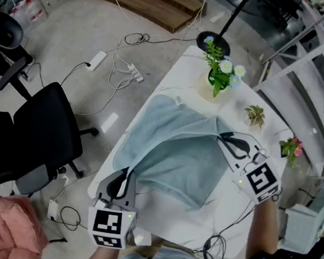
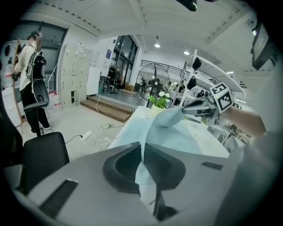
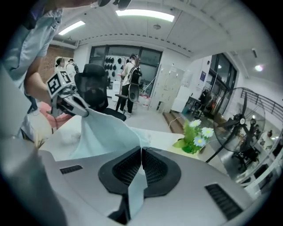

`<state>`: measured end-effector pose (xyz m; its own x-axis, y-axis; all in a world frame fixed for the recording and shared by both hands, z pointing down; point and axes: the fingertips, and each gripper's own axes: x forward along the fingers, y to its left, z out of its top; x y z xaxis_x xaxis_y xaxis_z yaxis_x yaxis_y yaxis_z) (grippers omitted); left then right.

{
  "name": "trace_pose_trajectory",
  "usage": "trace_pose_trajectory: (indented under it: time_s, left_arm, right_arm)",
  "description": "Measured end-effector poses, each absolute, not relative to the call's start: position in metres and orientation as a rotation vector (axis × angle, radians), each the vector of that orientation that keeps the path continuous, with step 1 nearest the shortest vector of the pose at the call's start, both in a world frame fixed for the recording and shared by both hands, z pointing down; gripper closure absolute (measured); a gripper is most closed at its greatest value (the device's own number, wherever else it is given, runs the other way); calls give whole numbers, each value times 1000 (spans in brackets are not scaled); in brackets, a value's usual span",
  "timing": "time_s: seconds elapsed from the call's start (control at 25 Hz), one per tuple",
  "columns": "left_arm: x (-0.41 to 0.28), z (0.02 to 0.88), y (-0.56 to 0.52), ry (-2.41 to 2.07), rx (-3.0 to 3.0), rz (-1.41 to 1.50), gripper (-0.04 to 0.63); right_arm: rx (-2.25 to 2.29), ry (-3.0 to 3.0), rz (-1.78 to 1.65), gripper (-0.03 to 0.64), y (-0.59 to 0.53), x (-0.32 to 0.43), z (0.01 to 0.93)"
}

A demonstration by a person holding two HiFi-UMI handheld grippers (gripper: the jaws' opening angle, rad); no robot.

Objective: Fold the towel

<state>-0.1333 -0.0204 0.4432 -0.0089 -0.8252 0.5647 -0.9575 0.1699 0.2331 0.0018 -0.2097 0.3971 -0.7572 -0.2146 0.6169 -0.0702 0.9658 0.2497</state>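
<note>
A pale blue towel [image 1: 174,150] lies across the white table [image 1: 231,205], its near edge lifted off the surface. My left gripper [image 1: 127,178] is shut on the towel's near left corner; in the left gripper view the cloth [image 2: 143,172] runs up between the closed jaws. My right gripper [image 1: 221,137] is shut on the near right corner, held above the table, and the towel [image 3: 137,183] hangs pinched between its jaws. Each gripper shows in the other's view: the right gripper [image 2: 188,108] across the towel, the left gripper [image 3: 84,112] likewise.
A pot of white flowers [image 1: 216,74] stands at the table's far end, with two small plants [image 1: 255,114] along the right side. A black office chair [image 1: 40,136] sits left of the table, cables [image 1: 123,64] trail on the floor. People stand in the background [image 3: 128,86].
</note>
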Motion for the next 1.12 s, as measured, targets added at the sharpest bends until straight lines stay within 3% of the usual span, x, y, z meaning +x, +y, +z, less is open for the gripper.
trace_pose_trajectory:
  time_s: [0.48,1.12]
  left_arm:
    - [-117,400,-2,-1814,1715,188,574]
    - [-174,485,8,-1749,1496,259,574]
  right_arm:
    - [205,-2436,-500,586,-259,-96,342]
    - [-69,-2302,-378,581,-261,-196,482]
